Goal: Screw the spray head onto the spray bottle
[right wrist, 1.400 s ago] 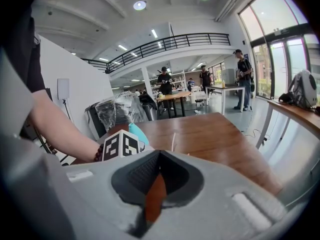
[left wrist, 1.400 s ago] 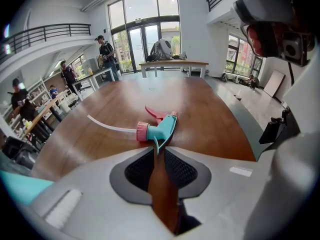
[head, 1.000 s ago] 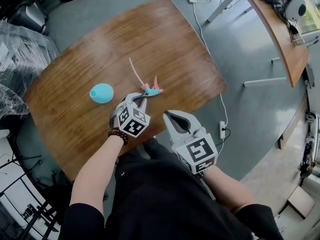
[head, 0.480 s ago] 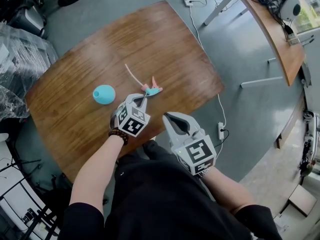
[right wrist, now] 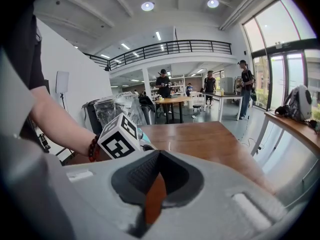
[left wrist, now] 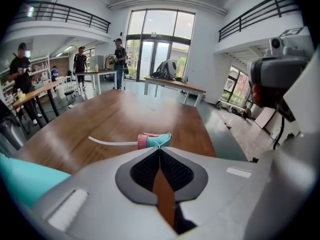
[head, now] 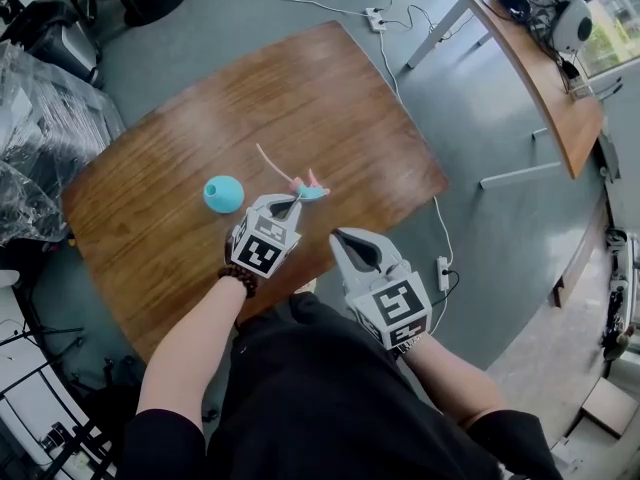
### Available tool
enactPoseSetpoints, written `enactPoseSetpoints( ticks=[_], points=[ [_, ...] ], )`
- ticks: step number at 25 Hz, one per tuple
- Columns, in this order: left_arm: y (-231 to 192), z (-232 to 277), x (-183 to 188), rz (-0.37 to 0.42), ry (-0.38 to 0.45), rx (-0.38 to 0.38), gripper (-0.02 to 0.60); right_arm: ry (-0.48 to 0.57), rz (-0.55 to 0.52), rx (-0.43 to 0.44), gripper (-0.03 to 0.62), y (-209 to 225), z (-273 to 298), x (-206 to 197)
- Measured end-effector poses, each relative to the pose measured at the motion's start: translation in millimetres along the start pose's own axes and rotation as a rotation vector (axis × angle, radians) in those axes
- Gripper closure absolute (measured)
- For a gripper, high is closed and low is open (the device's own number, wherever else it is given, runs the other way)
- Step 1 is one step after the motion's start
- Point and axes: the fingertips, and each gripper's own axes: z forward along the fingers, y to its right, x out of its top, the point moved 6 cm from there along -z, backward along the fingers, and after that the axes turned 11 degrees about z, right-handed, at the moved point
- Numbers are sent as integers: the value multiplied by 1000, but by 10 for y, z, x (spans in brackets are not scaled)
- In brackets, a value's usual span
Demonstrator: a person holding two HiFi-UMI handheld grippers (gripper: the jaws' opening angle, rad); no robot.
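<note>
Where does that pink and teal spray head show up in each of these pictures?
Head view: spray head mid-picture, at the left claw's tip.
Left gripper view: centre, just beyond the claw's closed tips.
Right gripper view: cannot make it out; the left claw's marker cube stands there.
Shared landmark: the wooden table.

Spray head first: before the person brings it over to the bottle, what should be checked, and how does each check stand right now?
1. Spray head gripped: ok, the left tool is shut on its teal end.
2. Tube free: ok, it sticks out sideways, untangled.
3. Bottle close by on the table: ok, it sits just left of the left tool.
4. Bottle neck open and facing up: cannot tell from above.
5. Bottle steadied: not ok, the right tool is shut, empty and away from it.
</note>
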Motion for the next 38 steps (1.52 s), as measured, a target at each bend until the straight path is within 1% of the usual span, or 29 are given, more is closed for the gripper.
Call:
enactPoseSetpoints(
  ticks=[2,9,15,16,17,20,25,29,33,38],
  points=[
    [-3,-90,59,-44,25,-21,563,6,-18,-7,602,-12,-8,24],
    [-43,-429,258,-192,111,-109,563,-2,-133,-12,602,-70,-17,140],
    [-83,-695,428,-306,189,-194,563,-2,-286,-12,600,-167,-7,254],
    [-91,-738,451,-322,200,-207,563,-4,-321,-10,573,-194,-6,273],
    [-95,-779,472,-334,210,-220,563,-5,-357,-9,544,-222,-7,291],
    [-95,-901,520,-356,234,-254,563,-12,-490,-24,518,-295,-16,331],
    [-107,-1083,570,-409,271,-321,563,-34,-771,-42,449,-426,43,398],
    [-121,-1209,593,-429,292,-365,563,-54,-975,-47,399,-533,120,488],
    [-111,-1318,610,-443,316,-408,563,-102,-1179,-30,385,-599,224,521],
    [-70,-1414,627,-451,345,-459,562,-150,-1323,6,385,-651,365,554]
  ],
)
